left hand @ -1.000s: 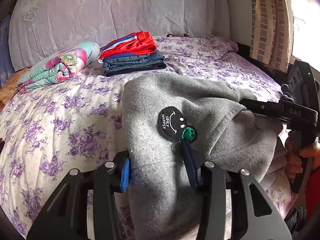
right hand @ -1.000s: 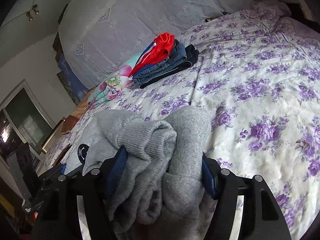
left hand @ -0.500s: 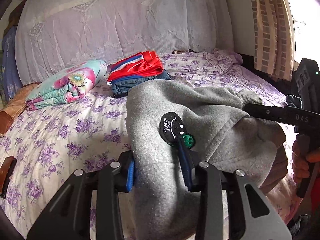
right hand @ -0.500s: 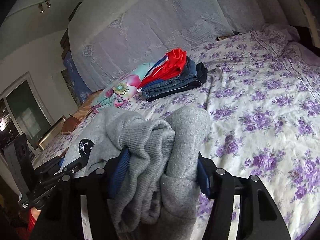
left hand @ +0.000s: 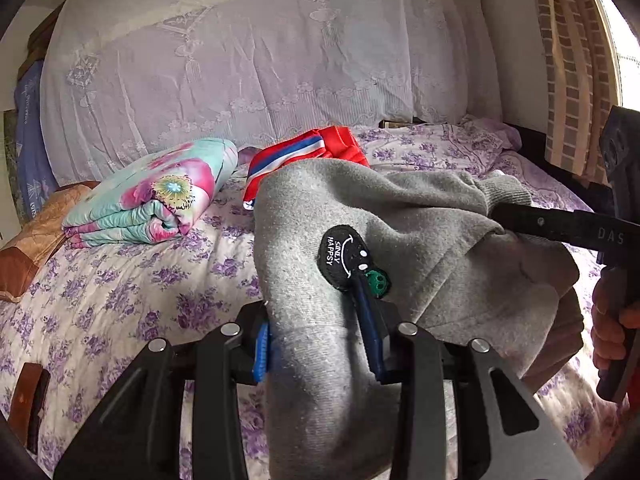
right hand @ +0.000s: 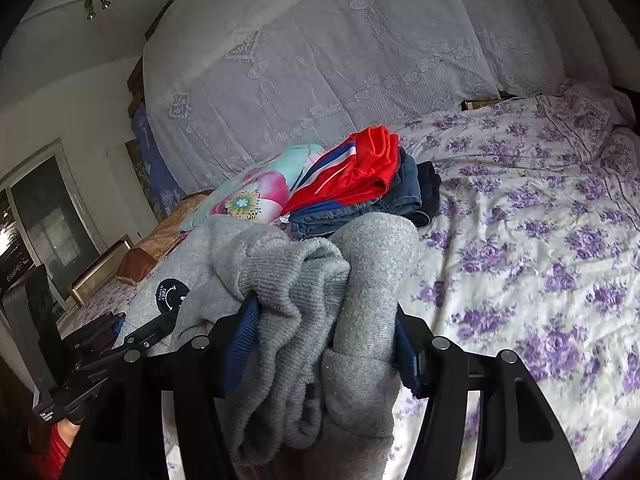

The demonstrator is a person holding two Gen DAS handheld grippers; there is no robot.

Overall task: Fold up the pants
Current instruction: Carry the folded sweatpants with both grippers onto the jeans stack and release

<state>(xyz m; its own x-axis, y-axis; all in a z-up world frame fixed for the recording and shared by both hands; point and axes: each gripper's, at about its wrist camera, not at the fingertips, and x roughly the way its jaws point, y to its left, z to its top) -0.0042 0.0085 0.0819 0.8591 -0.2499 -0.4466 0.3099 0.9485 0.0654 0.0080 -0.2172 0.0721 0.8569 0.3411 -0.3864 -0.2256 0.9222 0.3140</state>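
The grey sweatpants (left hand: pixel 400 232) with a round black patch (left hand: pixel 344 256) hang lifted above the bed, held between both grippers. My left gripper (left hand: pixel 316 320) is shut on the fabric beside the patch. My right gripper (right hand: pixel 324 320) is shut on the bunched ribbed cuffs of the grey sweatpants (right hand: pixel 320 280). In the left wrist view the right gripper (left hand: pixel 560 228) shows at the right, held by a hand. In the right wrist view the left gripper (right hand: pixel 132 340) shows at the lower left.
A stack of folded clothes, red shorts (right hand: pixel 356 172) on jeans (right hand: pixel 404 196), lies mid-bed (right hand: pixel 540 240) on the purple floral sheet. A floral folded quilt (left hand: pixel 160 196) lies left of the stack. A lace-covered headboard (left hand: pixel 260 68) stands behind. A curtain (left hand: pixel 576 60) hangs at the right.
Both grippers have risen with the sweatpants, so the cloth now hangs higher and covers part of the folded stack. Both grips stay shut.
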